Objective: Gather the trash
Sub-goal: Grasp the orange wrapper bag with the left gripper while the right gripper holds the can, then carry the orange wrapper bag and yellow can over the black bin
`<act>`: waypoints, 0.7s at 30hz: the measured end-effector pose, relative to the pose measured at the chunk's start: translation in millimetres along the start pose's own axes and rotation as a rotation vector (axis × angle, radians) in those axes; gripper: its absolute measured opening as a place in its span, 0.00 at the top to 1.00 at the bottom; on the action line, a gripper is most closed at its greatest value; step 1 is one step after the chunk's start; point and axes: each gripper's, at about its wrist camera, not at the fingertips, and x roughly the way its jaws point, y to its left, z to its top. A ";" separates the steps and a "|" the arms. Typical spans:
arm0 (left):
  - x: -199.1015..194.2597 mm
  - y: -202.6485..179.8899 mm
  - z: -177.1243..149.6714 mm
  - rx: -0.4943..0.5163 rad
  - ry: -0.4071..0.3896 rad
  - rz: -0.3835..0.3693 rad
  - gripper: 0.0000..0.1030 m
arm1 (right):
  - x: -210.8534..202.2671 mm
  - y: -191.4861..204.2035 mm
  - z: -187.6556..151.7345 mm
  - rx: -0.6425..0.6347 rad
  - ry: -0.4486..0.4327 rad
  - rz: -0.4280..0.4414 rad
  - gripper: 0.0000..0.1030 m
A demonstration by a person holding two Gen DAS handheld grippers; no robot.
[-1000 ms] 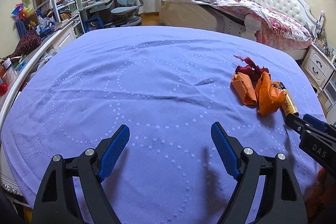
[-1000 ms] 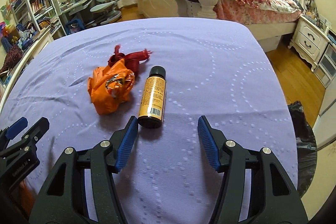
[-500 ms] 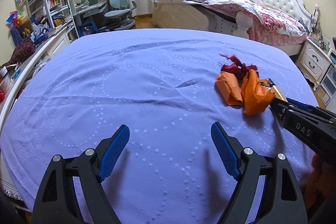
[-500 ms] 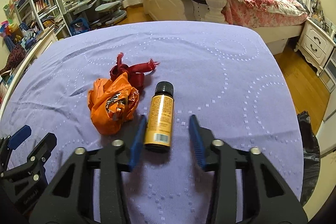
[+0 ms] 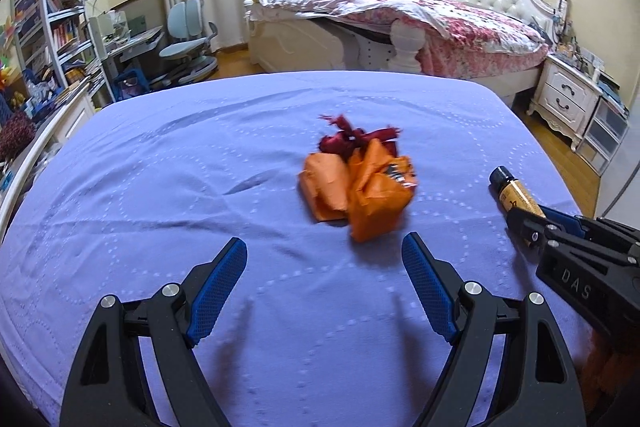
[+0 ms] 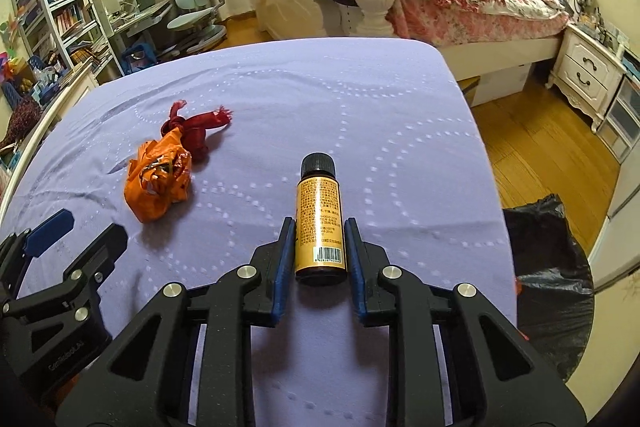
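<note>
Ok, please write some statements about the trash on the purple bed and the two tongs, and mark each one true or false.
1. The right tongs are shut on the bottle. True.
2. The left tongs hold the orange wrapper. False: they are open, and the wrapper lies ahead of them on the purple cover.
3. The bottle's cap is on. True.
4. The red scrap lies far from the orange wrapper. False: it lies right against it.
5. A black bag is at the right side of the bed. True.
</note>
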 end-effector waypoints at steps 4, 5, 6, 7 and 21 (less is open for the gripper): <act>5.1 -16.0 5.1 0.029 -0.001 -0.006 0.28 | -2.2 -11.3 -1.8 0.020 -0.003 0.015 0.77; 6.7 -18.8 6.6 0.034 0.000 -0.004 0.30 | -2.5 -13.4 -2.1 0.026 -0.005 0.022 0.77; 8.5 -21.7 8.0 0.037 0.002 -0.002 0.33 | -2.9 -15.0 -2.4 0.028 -0.007 0.026 0.77; 11.2 -24.2 10.3 0.039 0.004 0.001 0.34 | -3.2 -16.1 -2.5 0.028 -0.007 0.027 0.77; 21.6 -22.6 13.6 0.007 0.053 -0.034 0.72 | -5.7 -21.6 -6.7 0.031 -0.011 0.049 0.77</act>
